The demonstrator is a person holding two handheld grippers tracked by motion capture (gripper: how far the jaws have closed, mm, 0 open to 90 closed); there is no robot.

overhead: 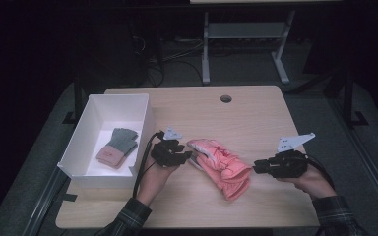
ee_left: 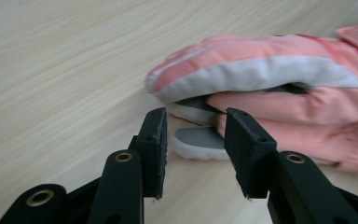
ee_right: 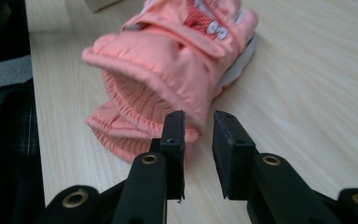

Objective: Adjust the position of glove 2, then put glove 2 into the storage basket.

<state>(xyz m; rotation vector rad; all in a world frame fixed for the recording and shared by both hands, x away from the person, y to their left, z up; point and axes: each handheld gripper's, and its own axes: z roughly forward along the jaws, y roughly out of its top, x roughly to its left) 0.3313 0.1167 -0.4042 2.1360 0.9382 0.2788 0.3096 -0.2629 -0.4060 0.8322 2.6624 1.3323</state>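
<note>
A pair of pink padded gloves [overhead: 221, 164] lies stacked in the middle of the wooden table [overhead: 256, 113]. My left gripper [overhead: 191, 155] sits at their fingertip end, low over the wood. In the left gripper view its jaws [ee_left: 193, 116] stand apart, with a grey-and-white fingertip of the gloves [ee_left: 270, 79] just past the gap and no pad pressing on it. My right gripper [overhead: 256, 166] is at the cuff end. In the right gripper view its jaws [ee_right: 199, 116] are apart, and the edge of the gloves' ribbed cuff [ee_right: 168, 51] hangs loose at the gap.
A white open box [overhead: 74, 142] stands at the table's left side and holds a green-and-pink knit glove [overhead: 118, 146]. A round cable hole [overhead: 226, 99] is near the far edge. Bare wood lies behind and to the right of the gloves. A metal frame stands beyond the table.
</note>
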